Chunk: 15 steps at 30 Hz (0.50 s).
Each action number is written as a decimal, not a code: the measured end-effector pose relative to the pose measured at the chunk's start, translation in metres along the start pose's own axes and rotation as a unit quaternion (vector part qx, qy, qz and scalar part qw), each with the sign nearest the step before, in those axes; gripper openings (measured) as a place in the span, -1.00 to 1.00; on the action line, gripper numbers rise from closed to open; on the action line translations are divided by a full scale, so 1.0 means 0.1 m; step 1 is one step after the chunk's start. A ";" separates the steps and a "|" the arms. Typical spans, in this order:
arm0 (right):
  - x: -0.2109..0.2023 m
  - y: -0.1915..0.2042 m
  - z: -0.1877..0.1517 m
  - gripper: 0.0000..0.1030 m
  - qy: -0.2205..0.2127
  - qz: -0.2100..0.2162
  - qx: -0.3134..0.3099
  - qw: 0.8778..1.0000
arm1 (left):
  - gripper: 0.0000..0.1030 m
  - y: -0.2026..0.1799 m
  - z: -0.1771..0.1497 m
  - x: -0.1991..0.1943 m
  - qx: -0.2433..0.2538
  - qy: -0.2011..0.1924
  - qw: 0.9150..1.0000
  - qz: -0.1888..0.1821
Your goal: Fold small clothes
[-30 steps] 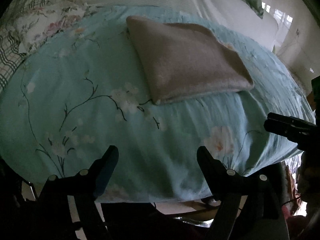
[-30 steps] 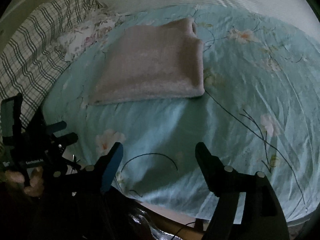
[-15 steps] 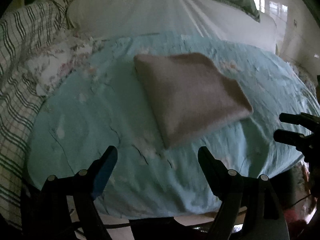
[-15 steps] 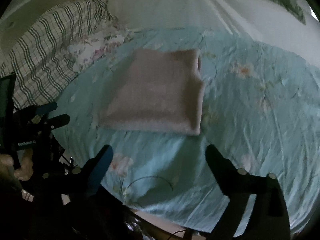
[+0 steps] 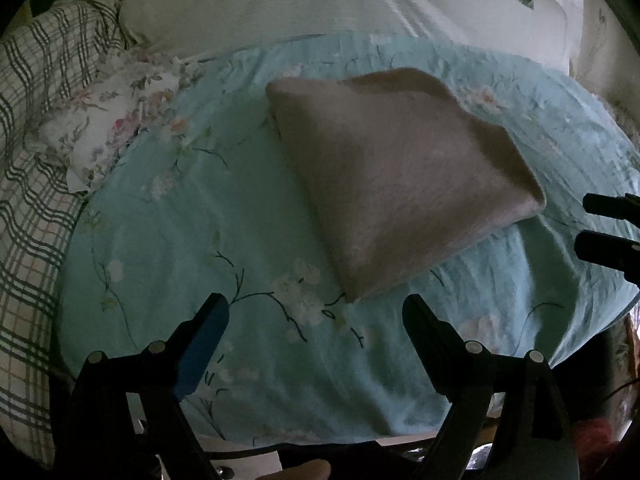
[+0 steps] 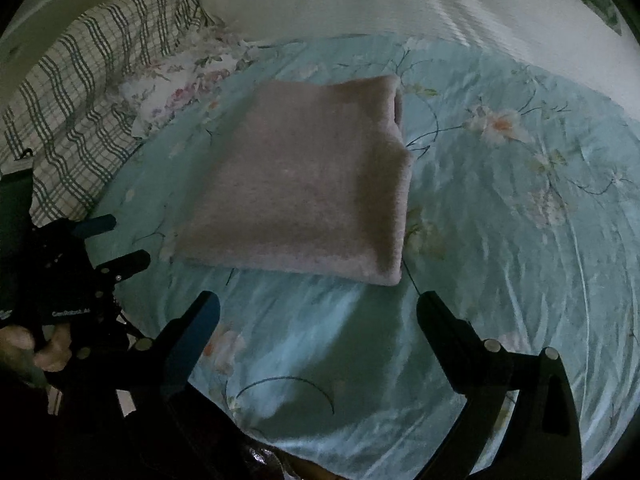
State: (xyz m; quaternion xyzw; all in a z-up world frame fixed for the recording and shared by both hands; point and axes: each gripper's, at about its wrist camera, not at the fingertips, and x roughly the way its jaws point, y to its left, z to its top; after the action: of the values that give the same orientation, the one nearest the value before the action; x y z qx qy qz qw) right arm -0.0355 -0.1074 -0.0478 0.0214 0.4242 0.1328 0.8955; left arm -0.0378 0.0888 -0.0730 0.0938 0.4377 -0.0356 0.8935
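Both pairs of tongs had edged closer to the folded garment than a second earlier, when it lay farther off toward the head of the bed. The left tongs [image 5: 316, 310] hovered spread wide and empty above the pale blue floral bedspread [image 5: 192, 240], their tips just short of the near corner of the folded garment [image 5: 400, 184]. The right tongs [image 6: 318, 300] were likewise spread apart and held nothing, poised just short of the garment's [image 6: 308, 176] near edge. The pinkish-beige garment lay flat in a tidy rectangle on the middle of the bedspread [image 6: 520, 240], untouched by either tool. To the left, a plaid blanket [image 6: 80, 92] and a floral cloth [image 5: 100, 124] lay bunched along the edge of the bed. At the far end sat a white pillow [image 5: 304, 4]. Dim light left finer detail of the fabric unclear.
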 end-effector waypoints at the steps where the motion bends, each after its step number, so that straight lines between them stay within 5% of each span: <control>1: 0.02 0.00 0.02 0.92 0.001 0.001 -0.001 1.000 | 0.73 0.01 0.02 0.01 0.000 0.001 1.000 0.002; 15: 0.18 0.01 0.28 0.92 0.008 0.001 -0.015 1.000 | 0.73 0.09 0.31 0.05 -0.005 -0.016 1.000 0.012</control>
State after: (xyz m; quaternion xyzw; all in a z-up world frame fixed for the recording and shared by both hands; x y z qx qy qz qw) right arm -0.0034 -0.0997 -0.0435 0.0076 0.4292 0.1401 0.8922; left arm -0.0088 0.0915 -0.0572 0.0941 0.4223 -0.0240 0.9012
